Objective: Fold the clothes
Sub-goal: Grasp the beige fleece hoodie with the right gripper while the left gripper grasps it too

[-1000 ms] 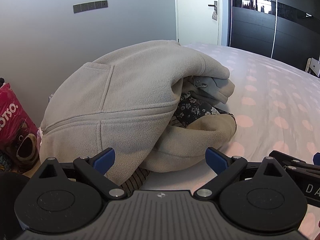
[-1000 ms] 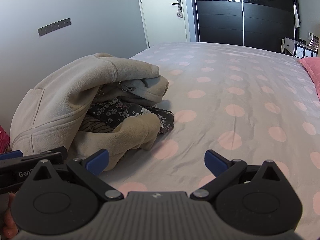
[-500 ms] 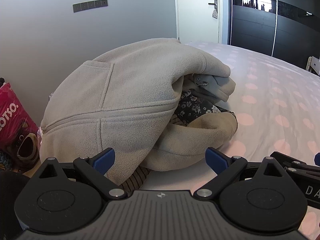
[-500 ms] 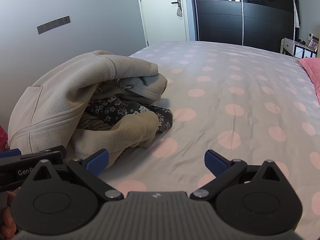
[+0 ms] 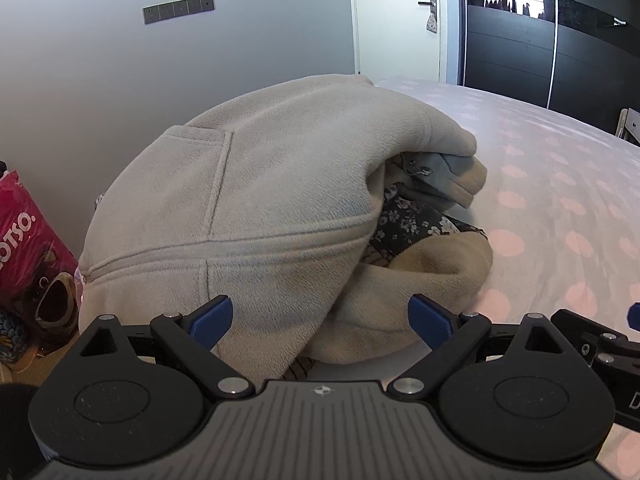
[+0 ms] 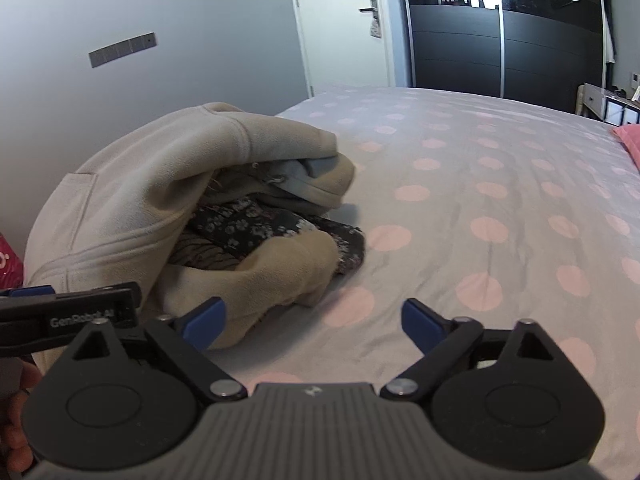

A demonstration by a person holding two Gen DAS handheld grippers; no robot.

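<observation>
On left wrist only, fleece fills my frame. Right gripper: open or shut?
Observer: Open. In the right wrist view, the right gripper has its jaws wide apart with nothing between them. It faces the spotted bedsheet beside the clothes pile.
Operator: Anything else on the bed further right of the pile?
Observer: A pink pillow shows at the far right edge of the bed.
</observation>
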